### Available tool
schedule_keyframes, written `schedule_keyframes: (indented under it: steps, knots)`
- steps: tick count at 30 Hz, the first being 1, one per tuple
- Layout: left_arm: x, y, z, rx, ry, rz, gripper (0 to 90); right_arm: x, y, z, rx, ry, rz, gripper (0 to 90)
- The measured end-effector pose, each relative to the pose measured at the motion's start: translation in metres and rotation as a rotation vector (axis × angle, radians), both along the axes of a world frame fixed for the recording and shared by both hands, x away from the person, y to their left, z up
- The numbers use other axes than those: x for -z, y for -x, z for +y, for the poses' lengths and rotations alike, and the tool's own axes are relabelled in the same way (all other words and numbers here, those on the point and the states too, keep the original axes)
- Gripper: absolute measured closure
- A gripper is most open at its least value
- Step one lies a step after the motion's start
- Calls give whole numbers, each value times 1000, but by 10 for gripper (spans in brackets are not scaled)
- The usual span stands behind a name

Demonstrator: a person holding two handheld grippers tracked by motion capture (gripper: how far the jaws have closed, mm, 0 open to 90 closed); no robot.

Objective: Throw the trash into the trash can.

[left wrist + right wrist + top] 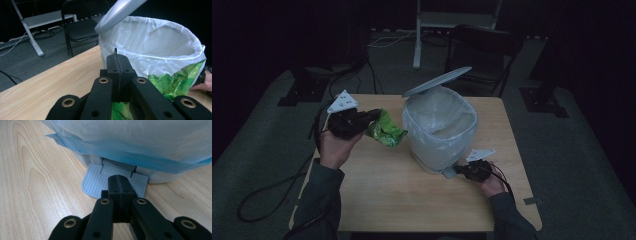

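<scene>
Seemingly, right tool (117, 185) presses half-hidden pedal (96, 180).

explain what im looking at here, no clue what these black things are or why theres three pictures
A person sits at a wooden table, holding a hand-held gripper in each hand. There is no robot arm. The high view looks down from above. The other two pictures come from cameras riding on each gripper, looking along its black fingers.

On the table stands a pedal bin lined with a plastic bag, its lid raised. The left gripper is shut on a crumpled green wrapper, held beside the bin. The right gripper, fingers together, rests on the bin's grey foot pedal, which probably holds the lid open.
</scene>
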State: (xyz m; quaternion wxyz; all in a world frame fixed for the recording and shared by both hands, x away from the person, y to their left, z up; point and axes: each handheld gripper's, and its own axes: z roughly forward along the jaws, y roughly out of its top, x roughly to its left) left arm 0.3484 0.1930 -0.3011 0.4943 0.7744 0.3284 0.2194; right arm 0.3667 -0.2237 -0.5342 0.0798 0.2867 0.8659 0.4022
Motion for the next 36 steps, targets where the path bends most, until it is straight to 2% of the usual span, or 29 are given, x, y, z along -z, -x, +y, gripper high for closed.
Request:
schedule_keyframes:
  steps: [31, 36]
  knots:
    - [-22, -7, -31, 67, -10, -24, 900, 0, 0, 0, 1, 0, -1, 900]
    - [-25, -8, -34, 84, 4, -20, 900, 0, 0, 0, -1, 0, -2, 900]
